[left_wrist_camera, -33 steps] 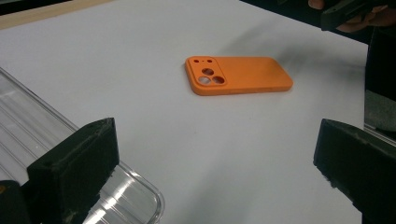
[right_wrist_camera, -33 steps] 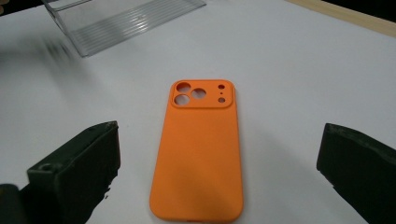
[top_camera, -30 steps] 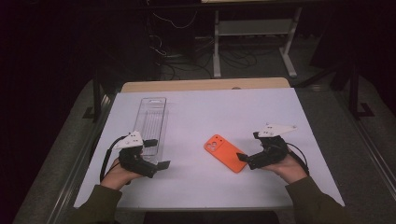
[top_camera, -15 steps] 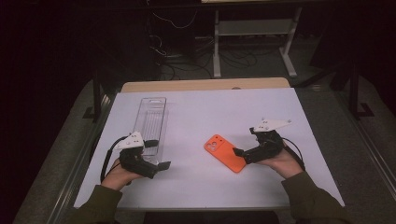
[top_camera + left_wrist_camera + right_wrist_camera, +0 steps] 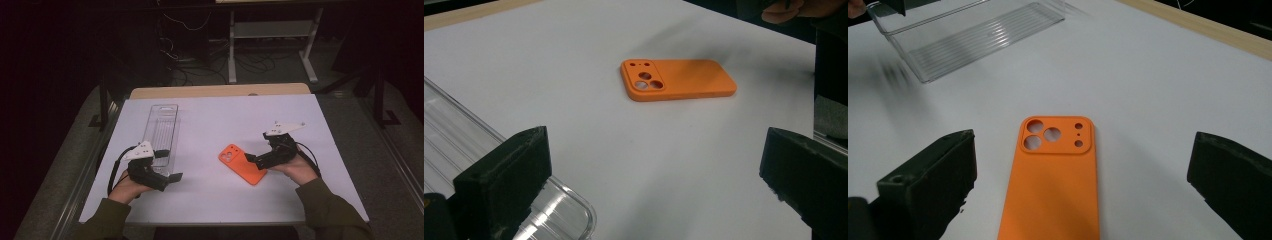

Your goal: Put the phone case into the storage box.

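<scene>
Right gripper (image 5: 252, 159) jaws wide apart, nothing held. In the right gripper view they straddle the orange phone case (image 5: 1055, 172), one on each side, no contact. The case lies flat on the white table (image 5: 220, 120), back side up, camera cutouts pointing away from the right gripper and toward the clear tray (image 5: 161, 134).

Left gripper (image 5: 170, 178) also wide open and empty. It sits at the near end of the clear tray; in the left gripper view one jaw looks to be over or just beside the tray's rounded corner (image 5: 574, 215), can't tell if touching. From there the case (image 5: 676, 80) is well apart, out beyond the jaws.

Progress, as a judgement: early. Looks like the right gripper is lined up to pick the case, probably to put it in the tray. No grasp yet, case not lifted, tray empty. Left to do: close on the case, lift, carry to the tray, set down. Left gripper likely there to steady the tray.

Writing: none readable. No brand or logo visible on the case back, only camera holes. Tray has plain ribs, no label. Nothing legible on the grey plates of either gripper.
</scene>
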Demonstrator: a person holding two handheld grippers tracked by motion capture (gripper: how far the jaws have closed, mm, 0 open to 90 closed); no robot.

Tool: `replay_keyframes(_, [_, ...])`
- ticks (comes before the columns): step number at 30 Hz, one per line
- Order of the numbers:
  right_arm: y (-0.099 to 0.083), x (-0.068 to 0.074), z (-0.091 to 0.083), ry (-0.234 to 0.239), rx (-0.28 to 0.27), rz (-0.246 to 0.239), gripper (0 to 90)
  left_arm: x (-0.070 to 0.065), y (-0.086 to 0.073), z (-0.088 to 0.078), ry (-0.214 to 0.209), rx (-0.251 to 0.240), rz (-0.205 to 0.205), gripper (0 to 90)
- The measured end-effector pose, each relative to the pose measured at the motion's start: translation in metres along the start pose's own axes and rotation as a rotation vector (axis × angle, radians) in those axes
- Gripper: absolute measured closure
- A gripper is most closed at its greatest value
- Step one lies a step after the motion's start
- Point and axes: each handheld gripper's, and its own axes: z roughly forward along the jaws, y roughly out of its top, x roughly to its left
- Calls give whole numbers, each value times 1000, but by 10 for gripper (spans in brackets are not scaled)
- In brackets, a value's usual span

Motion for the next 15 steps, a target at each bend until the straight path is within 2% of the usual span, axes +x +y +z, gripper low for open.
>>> replay_keyframes(15, [10,-5,12,-4,-12,11,0,0,0,1,-3,-4,-4,0])
